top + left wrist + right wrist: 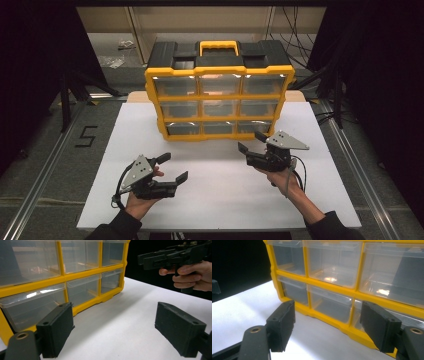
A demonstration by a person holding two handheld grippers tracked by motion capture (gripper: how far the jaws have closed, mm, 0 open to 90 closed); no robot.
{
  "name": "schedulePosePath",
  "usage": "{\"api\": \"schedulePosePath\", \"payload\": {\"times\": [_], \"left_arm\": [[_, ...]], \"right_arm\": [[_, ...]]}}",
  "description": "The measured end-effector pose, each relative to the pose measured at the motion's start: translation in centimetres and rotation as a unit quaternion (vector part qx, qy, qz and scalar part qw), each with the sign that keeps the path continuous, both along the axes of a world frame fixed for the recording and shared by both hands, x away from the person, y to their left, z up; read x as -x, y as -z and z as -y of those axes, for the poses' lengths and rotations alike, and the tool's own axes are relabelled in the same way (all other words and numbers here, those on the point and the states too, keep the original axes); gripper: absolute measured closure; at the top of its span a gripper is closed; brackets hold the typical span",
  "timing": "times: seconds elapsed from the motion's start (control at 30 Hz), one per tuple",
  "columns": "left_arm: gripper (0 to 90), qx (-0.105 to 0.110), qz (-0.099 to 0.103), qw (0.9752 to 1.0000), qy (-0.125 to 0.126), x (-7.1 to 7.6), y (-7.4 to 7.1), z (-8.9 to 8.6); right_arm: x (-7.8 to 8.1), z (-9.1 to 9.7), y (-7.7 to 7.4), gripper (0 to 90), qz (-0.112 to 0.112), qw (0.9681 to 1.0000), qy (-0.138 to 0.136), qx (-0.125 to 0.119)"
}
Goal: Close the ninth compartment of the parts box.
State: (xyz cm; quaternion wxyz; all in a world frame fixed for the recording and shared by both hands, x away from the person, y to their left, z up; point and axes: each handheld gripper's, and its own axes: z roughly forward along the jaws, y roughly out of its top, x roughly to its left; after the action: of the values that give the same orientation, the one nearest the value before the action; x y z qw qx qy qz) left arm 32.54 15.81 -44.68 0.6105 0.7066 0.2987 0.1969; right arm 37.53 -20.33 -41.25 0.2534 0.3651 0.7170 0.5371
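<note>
Left tongs [175, 167] nearest, jaws apart, nothing between, front-left of yellow drawer organizer [218, 90]. Right tongs [252, 141] apart too, empty, close by organizer's bottom-right drawer [253, 127]. White bench [220, 200] underneath.

You have a white table [220, 192] in front of you, a flat rectangular board with a matt, unmarked surface. Directly on it stands one thing: a yellow drawer organizer [219, 90] with a black top and a yellow carry handle. The organizer sits upright at the far middle of the table, its base resting flat on the board, its front of nine clear drawers, three rows of three, facing you. On your side of the organizer the white surface runs bare to the near edge, and bare strips of board show to either side of the organizer as well. Behind the organizer a narrow tan strip of the tabletop edge shows.
</note>
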Motion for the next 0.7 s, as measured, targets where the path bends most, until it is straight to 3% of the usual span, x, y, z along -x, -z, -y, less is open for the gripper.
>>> {"api": "schedulePosePath", "payload": {"times": [0.7], "left_arm": [[14.6, 0.001, 0.0, 1.0, -0.001, -0.1, 0.0, 0.0]], "right_arm": [[1.9, 0.5, 0.3, 25.0, 0.014, 0.9998, -0.01, -0.008]]}}
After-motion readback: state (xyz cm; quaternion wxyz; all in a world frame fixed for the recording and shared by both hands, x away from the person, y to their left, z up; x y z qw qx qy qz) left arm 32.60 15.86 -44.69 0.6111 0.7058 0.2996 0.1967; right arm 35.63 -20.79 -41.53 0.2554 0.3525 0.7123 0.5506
